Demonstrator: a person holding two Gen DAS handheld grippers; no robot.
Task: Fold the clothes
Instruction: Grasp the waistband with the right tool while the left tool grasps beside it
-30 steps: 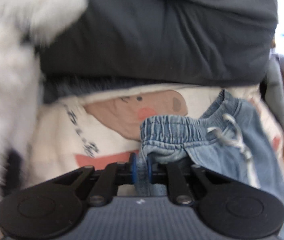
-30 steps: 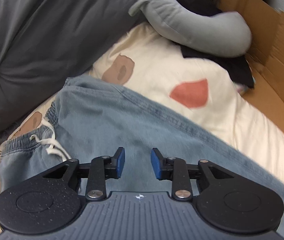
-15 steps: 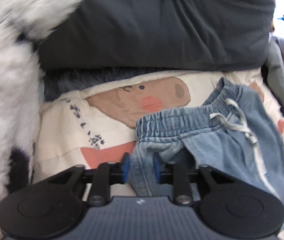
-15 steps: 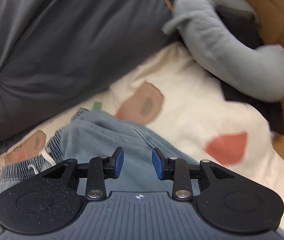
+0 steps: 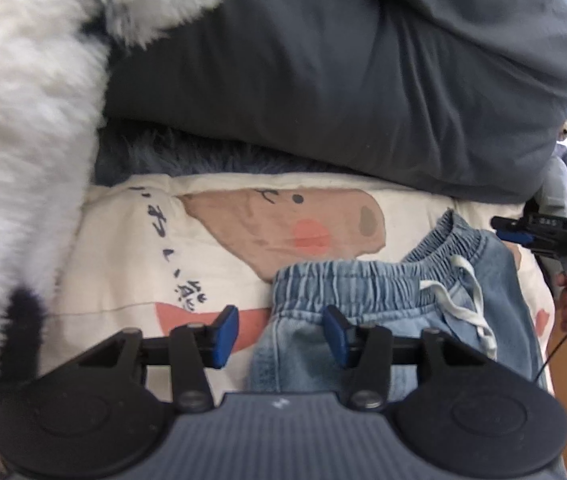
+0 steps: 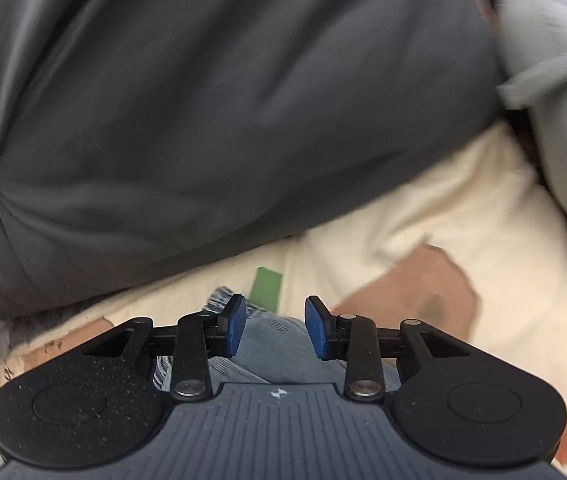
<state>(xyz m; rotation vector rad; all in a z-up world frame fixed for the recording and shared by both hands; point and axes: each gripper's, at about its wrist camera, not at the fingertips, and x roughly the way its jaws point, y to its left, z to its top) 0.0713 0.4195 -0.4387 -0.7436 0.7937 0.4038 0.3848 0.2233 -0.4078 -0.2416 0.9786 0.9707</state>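
Denim shorts flat on cream printed blanket, waistband toward dark grey duvet.
Left gripper just opening, pads apart, clear of waistband corner between them.
Right gripper parted over denim, gripping nothing.

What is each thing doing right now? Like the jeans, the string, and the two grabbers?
Denim shorts: lying flat on the cream blanket, not gripped.
Drawstring: untied, loose.
Left gripper: just opened, over the waistband edge.
Right gripper: open, empty.
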